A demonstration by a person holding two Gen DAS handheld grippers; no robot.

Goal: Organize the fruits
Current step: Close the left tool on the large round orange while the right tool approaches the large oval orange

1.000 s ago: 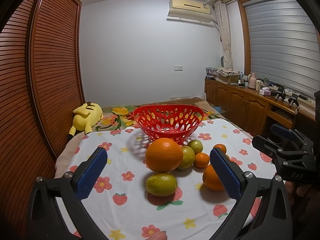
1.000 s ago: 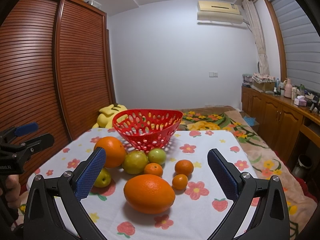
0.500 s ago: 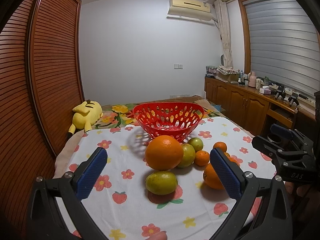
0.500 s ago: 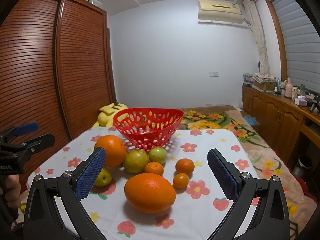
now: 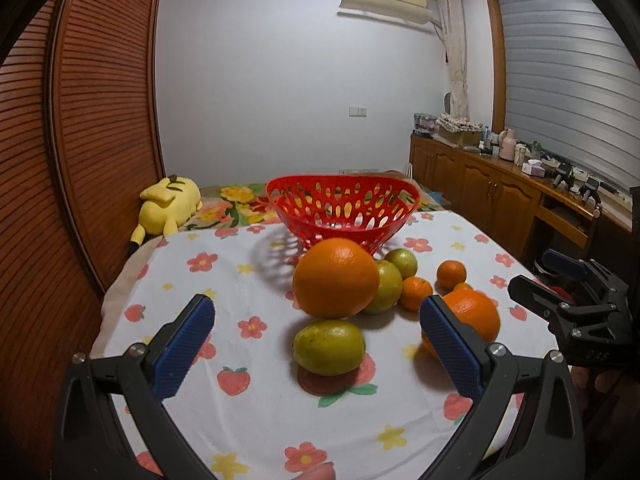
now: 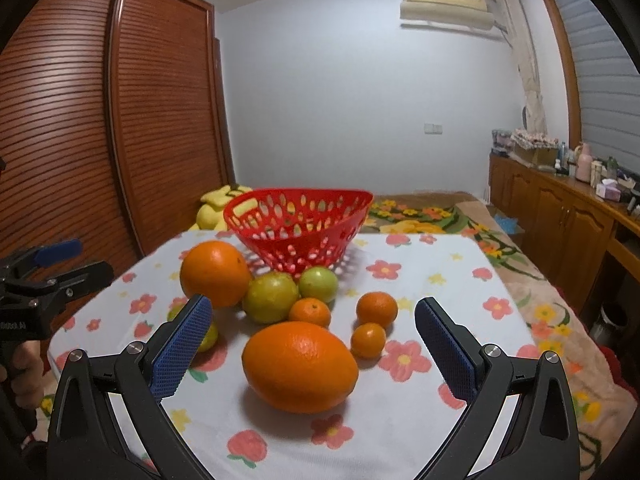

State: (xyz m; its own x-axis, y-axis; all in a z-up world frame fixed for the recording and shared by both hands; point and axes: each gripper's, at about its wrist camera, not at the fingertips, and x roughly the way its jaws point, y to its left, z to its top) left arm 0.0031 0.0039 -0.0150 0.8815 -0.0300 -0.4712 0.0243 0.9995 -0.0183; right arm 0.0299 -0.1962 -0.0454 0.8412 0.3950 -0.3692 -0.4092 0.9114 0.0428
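— Red plastic, that basket (image 6: pixel 298 226): it sits empty as far as I can see at the far side of the bench (image 6: pixel 460 276), all the fruit loose in front of it.

— Which first?

— I'd say the big oval orange (image 6: pixel 300 366), straight ahead of my right gripper (image 6: pixel 313 326), whose jaws stand wide with nothing in them. I'd close across its short middle so it can't roll. My left gripper (image 5: pixel 318 330) is as wide and as empty, facing the green citrus (image 5: pixel 329 347).

— Anything unclear?

— From the left, my own blue pad covers part of that oval orange, and the round orange (image 5: pixel 336 277) hides half the green fruit behind it. The basket's floor I can't fully see.
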